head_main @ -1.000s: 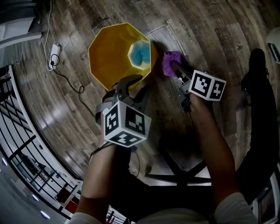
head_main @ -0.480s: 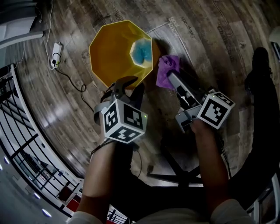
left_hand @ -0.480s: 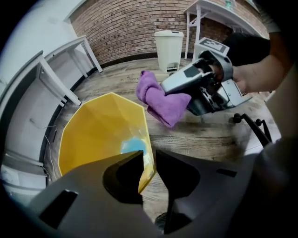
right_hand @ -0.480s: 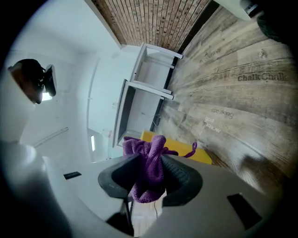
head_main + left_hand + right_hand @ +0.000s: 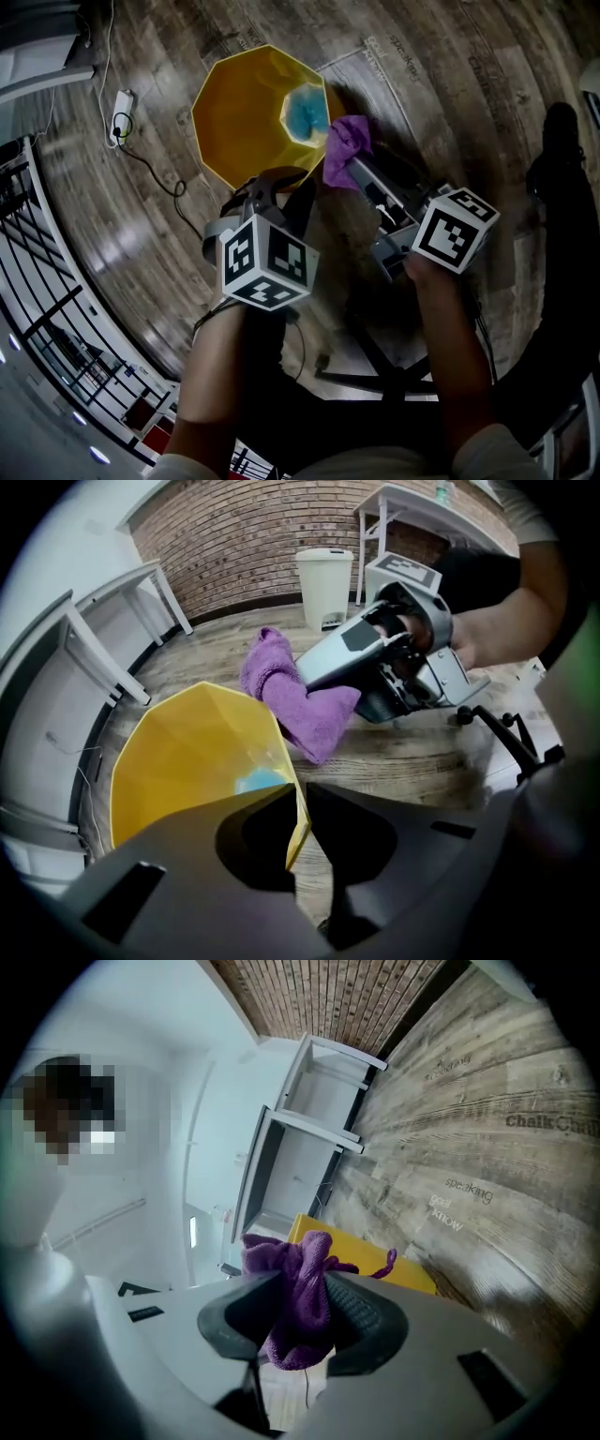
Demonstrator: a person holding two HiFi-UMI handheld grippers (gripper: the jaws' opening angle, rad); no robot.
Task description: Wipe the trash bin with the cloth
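Two grippers in play, both over a wood plank floor [image 5: 441,84]. Left gripper [image 5: 279,178] points steeply down at the near rim of the yellow trash bin [image 5: 239,112]. The left gripper view has the bin's thin wall [image 5: 187,761] standing between the jaws, which have just been closing and now pinch that rim edge. The bin is faceted and open-topped, and stands upright on the floor. A light blue patch [image 5: 302,112] shows at its bottom.

Right gripper [image 5: 352,167] is held roughly level, just beside the bin's right rim in the head view. Its jaws are clamped on the purple cloth [image 5: 345,145]. The right gripper view shows the cloth [image 5: 300,1312] bunched between the ribbed pads, spilling out above and below them, with the yellow bin [image 5: 366,1260] right behind it. In the left gripper view the cloth [image 5: 300,700] hangs off the right gripper's tip [image 5: 307,672] by the far rim; contact with the bin cannot be told.

A white power strip [image 5: 117,111] with its cable lies on the floor left of the bin. A white pedal bin [image 5: 323,574] stands by a brick wall [image 5: 262,527].
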